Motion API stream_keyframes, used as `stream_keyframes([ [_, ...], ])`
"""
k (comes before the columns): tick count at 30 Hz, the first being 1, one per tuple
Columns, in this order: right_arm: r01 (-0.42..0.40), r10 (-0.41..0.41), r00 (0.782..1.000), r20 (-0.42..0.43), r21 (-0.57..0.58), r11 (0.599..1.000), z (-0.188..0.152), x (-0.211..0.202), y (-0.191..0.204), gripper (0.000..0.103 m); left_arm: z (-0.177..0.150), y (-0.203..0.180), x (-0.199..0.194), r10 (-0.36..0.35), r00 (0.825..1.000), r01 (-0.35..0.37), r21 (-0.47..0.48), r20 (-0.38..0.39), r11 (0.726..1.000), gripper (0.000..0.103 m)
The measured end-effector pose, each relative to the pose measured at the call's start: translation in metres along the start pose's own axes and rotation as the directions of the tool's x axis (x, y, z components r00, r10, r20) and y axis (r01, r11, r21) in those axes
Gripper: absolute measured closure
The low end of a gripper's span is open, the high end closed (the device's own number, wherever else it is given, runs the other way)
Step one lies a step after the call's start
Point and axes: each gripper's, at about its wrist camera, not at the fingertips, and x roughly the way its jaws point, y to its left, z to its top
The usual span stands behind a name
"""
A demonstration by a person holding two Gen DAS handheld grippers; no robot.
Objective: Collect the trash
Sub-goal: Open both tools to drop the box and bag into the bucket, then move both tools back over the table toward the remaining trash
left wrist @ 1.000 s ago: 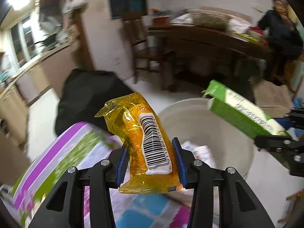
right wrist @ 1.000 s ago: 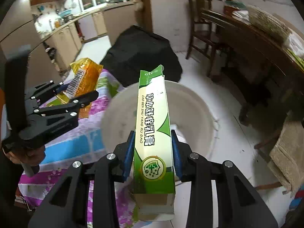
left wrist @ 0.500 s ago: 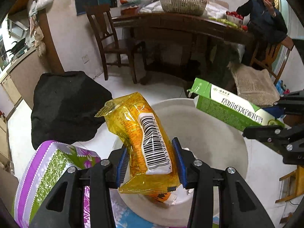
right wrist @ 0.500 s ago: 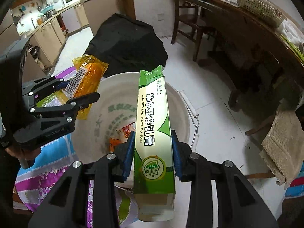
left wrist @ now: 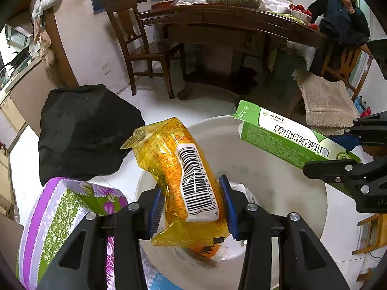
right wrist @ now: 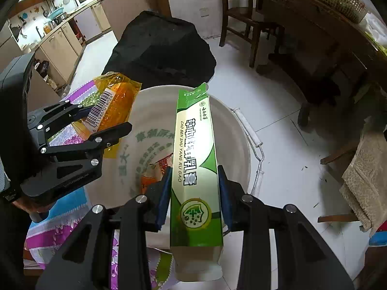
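My left gripper (left wrist: 192,201) is shut on a yellow-orange plastic wrapper (left wrist: 179,169) with a white barcode label. It hangs over the near left part of a white bucket (left wrist: 278,181). My right gripper (right wrist: 194,191) is shut on a long green and white carton (right wrist: 194,149), held above the same bucket (right wrist: 150,120). Each view shows the other gripper: the right one (left wrist: 338,154) with the carton (left wrist: 285,137) at the right, the left one (right wrist: 96,123) with the wrapper (right wrist: 113,104) at the left. An orange packet (right wrist: 154,171) lies in the bucket's bottom.
A table with a purple, green and blue flowered cloth (left wrist: 65,207) borders the bucket on the left. A black bag (left wrist: 84,125) sits on the floor behind. Further back stand a wooden chair (left wrist: 145,48), a dark table (left wrist: 229,21) and a seated person (left wrist: 341,17). A beige towel (left wrist: 324,101) hangs at right.
Both grippers have moved forward and down over the bucket, still holding the wrapper and the carton. The cloth-covered table has slid toward the lower left of both views.
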Motion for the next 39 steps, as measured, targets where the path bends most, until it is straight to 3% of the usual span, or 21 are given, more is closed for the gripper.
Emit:
stream_keyframes([
  [8, -0.019, 0.020, 1.000, -0.022, 0.013, 1.000, 0.007, 0.008, -0.002, 0.069, -0.001, 0.000, 0.006, 0.007, 1.000, -0.007, 0.007, -0.005, 1.000, 0.058],
  [10, -0.031, 0.031, 0.999, -0.022, 0.015, 0.999, 0.009, 0.010, -0.002, 0.068, 0.001, 0.001, 0.008, 0.029, 1.000, -0.029, 0.005, -0.001, 1.000, 0.051],
  [11, -0.036, 0.036, 0.999, -0.017, 0.022, 0.999, 0.010, 0.011, -0.003, 0.068, 0.002, 0.002, 0.008, 0.040, 0.999, -0.040, -0.005, 0.002, 0.999, 0.039],
  [12, -0.036, 0.036, 0.999, -0.013, 0.034, 0.999, 0.011, 0.011, -0.006, 0.066, 0.002, 0.004, 0.007, 0.040, 0.999, -0.039, -0.011, 0.009, 0.999, 0.035],
  [14, -0.047, 0.047, 0.999, -0.007, 0.045, 0.998, 0.011, 0.012, -0.008, 0.062, 0.002, 0.009, 0.005, 0.040, 0.999, -0.040, -0.020, 0.014, 0.999, 0.035],
  [26, -0.034, 0.034, 0.999, 0.000, 0.030, 0.999, 0.001, 0.010, -0.001, 0.062, -0.013, 0.020, -0.009, 0.092, 0.995, -0.091, -0.051, 0.027, 0.995, 0.035],
  [30, -0.067, 0.066, 0.996, 0.057, 0.030, 0.997, -0.008, -0.004, 0.007, 0.062, -0.026, 0.014, -0.035, 0.104, 0.990, -0.097, -0.069, 0.095, 0.993, 0.032],
  [34, -0.092, 0.087, 0.980, 0.178, 0.021, 0.996, -0.027, -0.030, 0.020, 0.062, -0.051, 0.010, -0.069, 0.124, 0.977, -0.113, -0.075, 0.173, 0.991, 0.032],
  [39, -0.136, 0.137, 0.955, 0.262, -0.025, 0.990, -0.058, -0.046, 0.048, 0.062, -0.110, 0.014, -0.117, 0.146, 0.958, -0.125, -0.098, 0.247, 0.987, 0.028],
])
